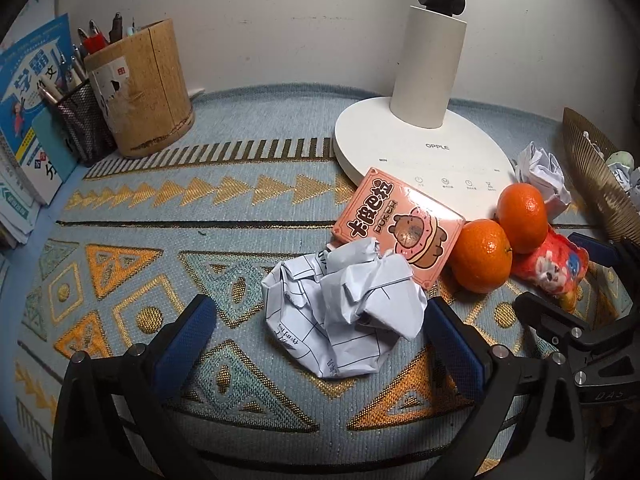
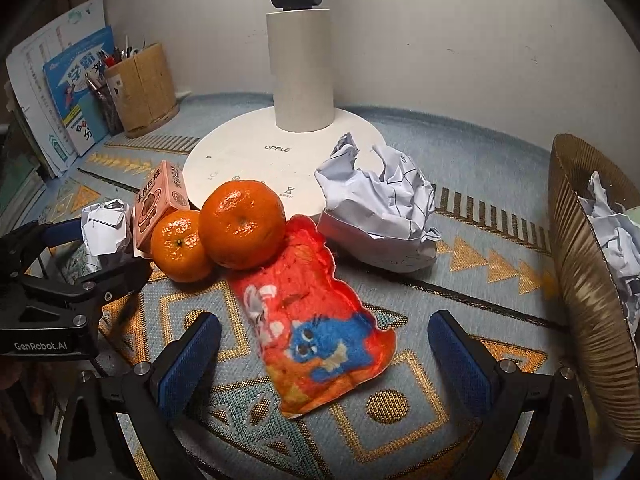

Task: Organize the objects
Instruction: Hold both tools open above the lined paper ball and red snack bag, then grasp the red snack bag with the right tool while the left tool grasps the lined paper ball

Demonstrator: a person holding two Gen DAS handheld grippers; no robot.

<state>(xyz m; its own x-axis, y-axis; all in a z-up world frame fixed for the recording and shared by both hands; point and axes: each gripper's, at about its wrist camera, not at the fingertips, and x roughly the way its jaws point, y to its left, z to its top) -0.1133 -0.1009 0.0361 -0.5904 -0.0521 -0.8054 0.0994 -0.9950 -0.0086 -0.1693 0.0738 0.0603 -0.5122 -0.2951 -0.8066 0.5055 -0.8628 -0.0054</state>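
A crumpled white paper ball (image 1: 344,308) lies on the patterned mat between the wide-apart fingers of my open left gripper (image 1: 320,320). Behind it leans a pink card box (image 1: 400,228), beside two oranges (image 1: 482,256) (image 1: 522,218). A red snack pouch (image 2: 312,320) lies flat between the fingers of my open right gripper (image 2: 324,344), which touch nothing. The oranges (image 2: 242,224) (image 2: 180,246) rest against the pouch's far end. A second crumpled paper (image 2: 380,208) sits by the lamp base. The left gripper (image 2: 68,264) shows at the left of the right wrist view, around its paper ball (image 2: 106,228).
A white desk lamp (image 1: 416,132) stands at the back centre. A bamboo pen holder (image 1: 144,88), a mesh pen cup (image 1: 80,120) and books (image 1: 28,120) fill the back left. A gold ribbed basket (image 2: 588,272) holding crumpled paper stands at the right. A wall runs behind.
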